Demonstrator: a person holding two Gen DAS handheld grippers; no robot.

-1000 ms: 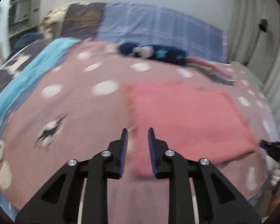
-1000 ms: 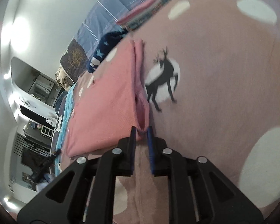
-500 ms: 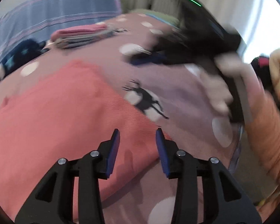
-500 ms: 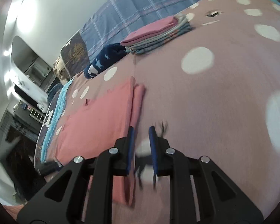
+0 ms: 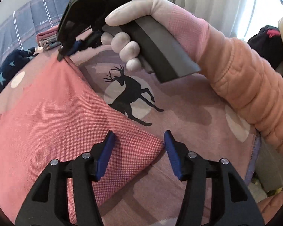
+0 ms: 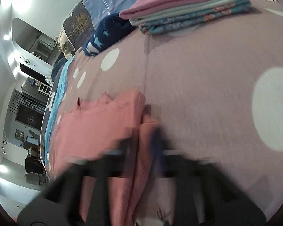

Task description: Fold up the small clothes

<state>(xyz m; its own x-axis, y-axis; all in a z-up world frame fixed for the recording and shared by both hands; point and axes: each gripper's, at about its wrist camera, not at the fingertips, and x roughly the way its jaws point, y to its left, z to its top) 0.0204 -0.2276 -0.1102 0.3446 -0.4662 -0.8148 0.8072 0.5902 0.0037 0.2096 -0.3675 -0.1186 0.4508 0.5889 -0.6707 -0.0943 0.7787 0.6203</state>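
A pink garment (image 5: 47, 122) lies flat on a mauve, dotted bed cover (image 5: 188, 128). My left gripper (image 5: 139, 137) hangs over the garment's near right corner. Its jaws are opening, and the corner lies between them with neither pad pressing on it. A gloved hand (image 5: 126, 37) holds my right gripper (image 5: 63, 53) at the garment's far corner, where the cloth rises to its tip. The right wrist view is blurred. There, a pink fold (image 6: 143, 131) runs up between the closed fingers of the right gripper (image 6: 145, 139).
A stack of folded clothes (image 6: 188, 5) and a navy garment with stars (image 6: 107, 32) lie at the far side of the bed. An orange sleeve (image 5: 245, 75) crosses the right side. A deer print (image 5: 130, 94) marks the cover. The bed's edge (image 5: 254, 160) is at the right.
My left gripper has swung right to the garment's near right corner and its jaws have widened. My right gripper has moved from that corner along the edge to the far corner and closed.
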